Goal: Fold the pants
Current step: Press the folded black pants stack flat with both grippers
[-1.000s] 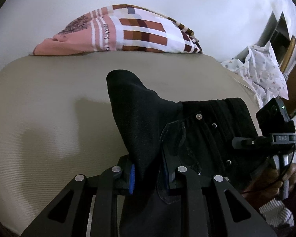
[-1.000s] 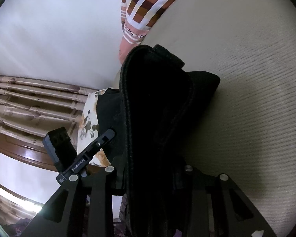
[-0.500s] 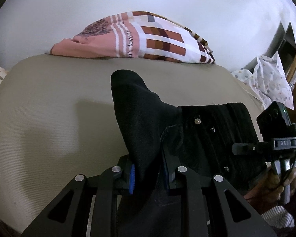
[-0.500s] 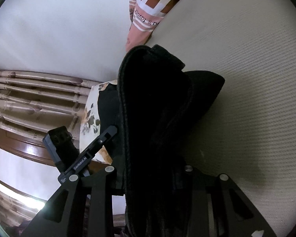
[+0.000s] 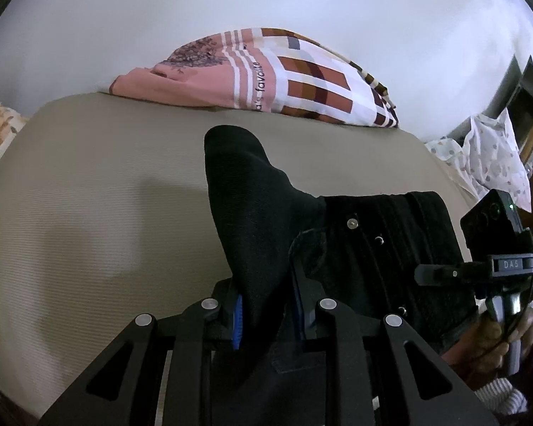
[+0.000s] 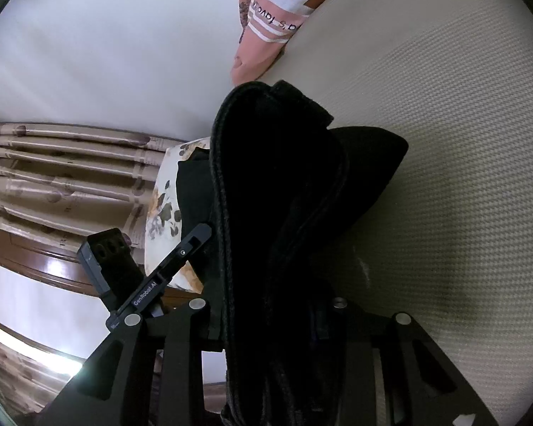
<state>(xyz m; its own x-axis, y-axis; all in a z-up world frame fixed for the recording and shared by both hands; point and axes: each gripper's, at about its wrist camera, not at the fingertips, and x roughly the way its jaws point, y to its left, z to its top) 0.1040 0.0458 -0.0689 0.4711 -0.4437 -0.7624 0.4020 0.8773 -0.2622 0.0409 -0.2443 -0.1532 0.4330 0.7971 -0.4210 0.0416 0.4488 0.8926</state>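
Over the last second both grippers, left (image 5: pixel 266 314) and right (image 6: pixel 266 323), stayed clenched on the pants (image 5: pixel 355 248) while carrying them farther over the bed (image 5: pixel 89 195), so the fold is not yet laid down.

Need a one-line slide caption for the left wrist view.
Left gripper shut on black denim pants above a beige ribbed mattress; pink plaid pillow behind.

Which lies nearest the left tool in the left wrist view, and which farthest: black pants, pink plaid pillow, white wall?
1. Black pants: clamped in the left tool, bottom centre.
2. Pink plaid pillow: beyond the pants, at the beige bed's far edge.
3. White wall: behind the pillow, top.
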